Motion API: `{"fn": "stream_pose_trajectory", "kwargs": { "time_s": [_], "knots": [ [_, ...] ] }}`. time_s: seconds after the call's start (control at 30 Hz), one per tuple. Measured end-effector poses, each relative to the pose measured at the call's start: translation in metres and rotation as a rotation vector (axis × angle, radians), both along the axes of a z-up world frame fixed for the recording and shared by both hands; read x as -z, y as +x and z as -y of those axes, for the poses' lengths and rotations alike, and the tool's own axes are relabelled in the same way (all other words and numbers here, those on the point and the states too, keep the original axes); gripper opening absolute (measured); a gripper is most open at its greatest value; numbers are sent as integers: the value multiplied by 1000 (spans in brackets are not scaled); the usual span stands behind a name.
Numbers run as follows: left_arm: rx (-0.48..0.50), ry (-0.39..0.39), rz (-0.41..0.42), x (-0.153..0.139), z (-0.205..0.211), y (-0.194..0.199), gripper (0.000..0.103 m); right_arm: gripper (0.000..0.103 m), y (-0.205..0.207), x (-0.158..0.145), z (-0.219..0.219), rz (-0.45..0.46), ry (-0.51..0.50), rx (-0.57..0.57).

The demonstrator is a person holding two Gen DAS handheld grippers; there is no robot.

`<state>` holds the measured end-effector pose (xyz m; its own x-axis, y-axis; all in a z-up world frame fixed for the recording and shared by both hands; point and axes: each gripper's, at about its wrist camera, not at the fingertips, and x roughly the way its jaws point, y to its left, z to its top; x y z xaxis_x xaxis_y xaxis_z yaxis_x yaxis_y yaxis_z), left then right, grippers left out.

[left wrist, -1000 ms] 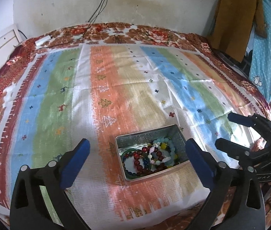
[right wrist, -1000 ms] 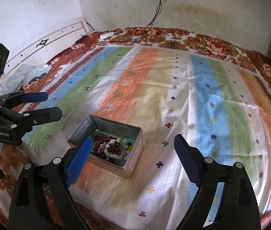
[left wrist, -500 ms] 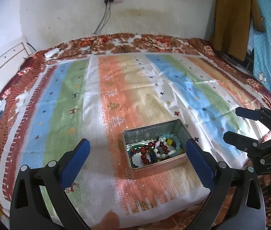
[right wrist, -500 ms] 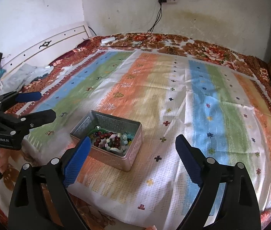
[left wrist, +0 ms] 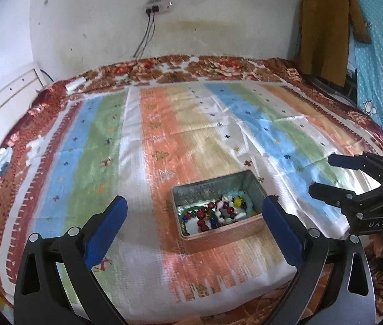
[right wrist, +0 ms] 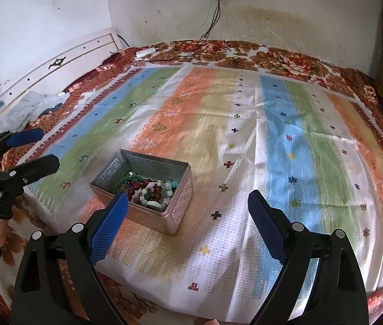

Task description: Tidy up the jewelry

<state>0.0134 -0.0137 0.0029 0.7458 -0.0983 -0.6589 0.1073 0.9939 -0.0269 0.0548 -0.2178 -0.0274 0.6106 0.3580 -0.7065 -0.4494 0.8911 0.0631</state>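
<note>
We have pulled both grippers back from the tin (left wrist: 216, 211) of beaded bracelets (right wrist: 150, 191); left gripper (left wrist: 194, 216) and right gripper (right wrist: 188, 214) gape, holding nothing.

A tin (left wrist: 215, 208) sits on a cloth (left wrist: 191, 124) spread over a bed (left wrist: 218, 66), near the bed's front edge. Beads (left wrist: 218, 212) lie inside the tin. A wall socket (left wrist: 158, 6) is behind the bed.

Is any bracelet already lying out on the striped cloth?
No, the beaded bracelets all sit inside the open metal tin; the striped cloth around it is bare.
</note>
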Motion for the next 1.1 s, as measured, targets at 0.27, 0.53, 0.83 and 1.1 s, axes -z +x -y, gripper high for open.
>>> {"fn": "stream_pose_trajectory", "kwargs": {
  "time_s": [0.27,0.53,0.83,1.1],
  "knots": [
    [21,-21,-1,1,-2,-1,97,90,0,4,-3,-13,-17,-11],
    [14,-14,-9,2,-3,0,97,90,-1,4,-5,-12,-19,-13],
    [16,-14,-12,3,-4,0,97,90,-1,5,-6,-15,-23,-13],
    [17,-24,-24,4,-5,1,97,90,-2,6,-7,-15,-25,-14]
  ]
}}
